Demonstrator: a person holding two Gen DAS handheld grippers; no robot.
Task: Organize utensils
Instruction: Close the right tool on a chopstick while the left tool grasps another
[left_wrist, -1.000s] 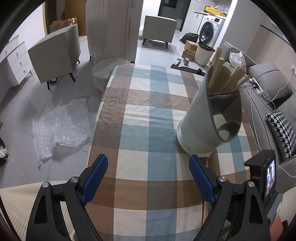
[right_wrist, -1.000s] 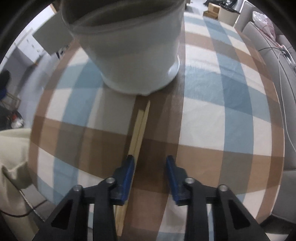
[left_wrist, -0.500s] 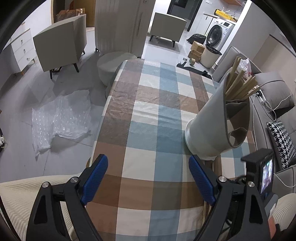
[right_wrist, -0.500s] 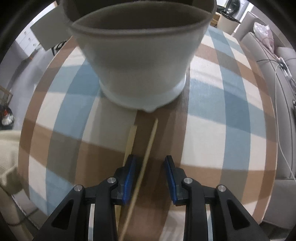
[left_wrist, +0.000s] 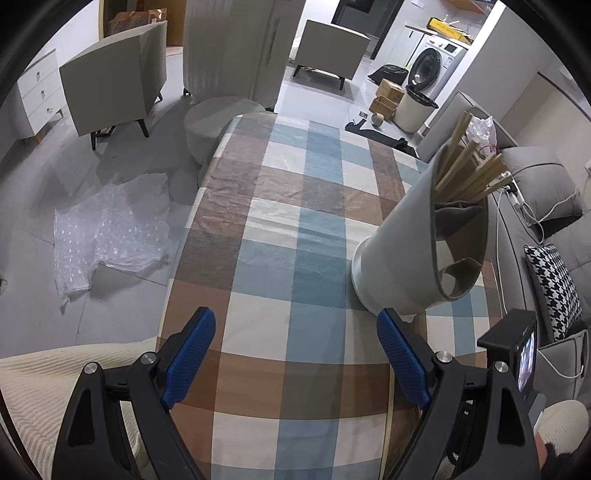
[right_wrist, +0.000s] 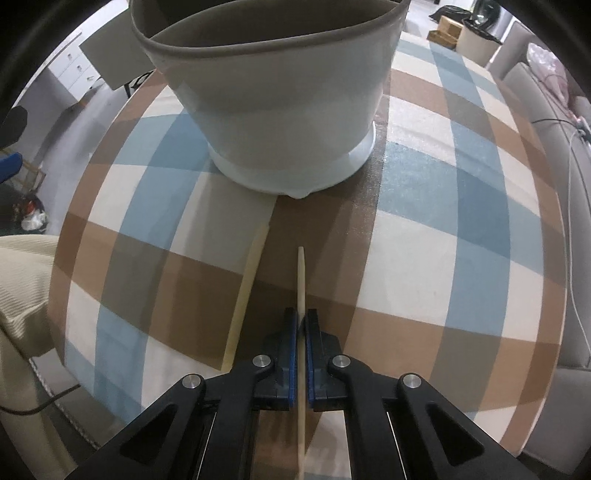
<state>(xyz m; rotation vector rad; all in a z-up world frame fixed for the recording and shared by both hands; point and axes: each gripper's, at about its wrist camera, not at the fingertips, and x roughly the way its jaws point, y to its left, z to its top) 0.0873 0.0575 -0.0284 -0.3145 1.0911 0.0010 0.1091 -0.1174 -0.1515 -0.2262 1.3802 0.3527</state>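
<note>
1. Blue pads of the right gripper (right_wrist: 302, 325) are clamped tight on one chopstick (right_wrist: 301, 280); its tip pokes out ahead of the fingers, and its back end runs under the gripper and off the bottom edge.
2. Just left of that gripper, a second chopstick (right_wrist: 246, 291) lies flat on the checked tablecloth (right_wrist: 461, 258), its near end cut off behind the black frame.
3. Straight ahead stands the white holder (right_wrist: 280, 118), rim cropped at the top, no writing readable on it.
4. Over on the left gripper (left_wrist: 295, 363): jaws spread wide, nothing between them, only cloth.
5. Ahead and to its right, the holder (left_wrist: 399, 251) shows a bundle of chopsticks (left_wrist: 469, 173) sticking up.
6. Farthest off, a washing machine (left_wrist: 436, 66), any label too small to read.
</note>
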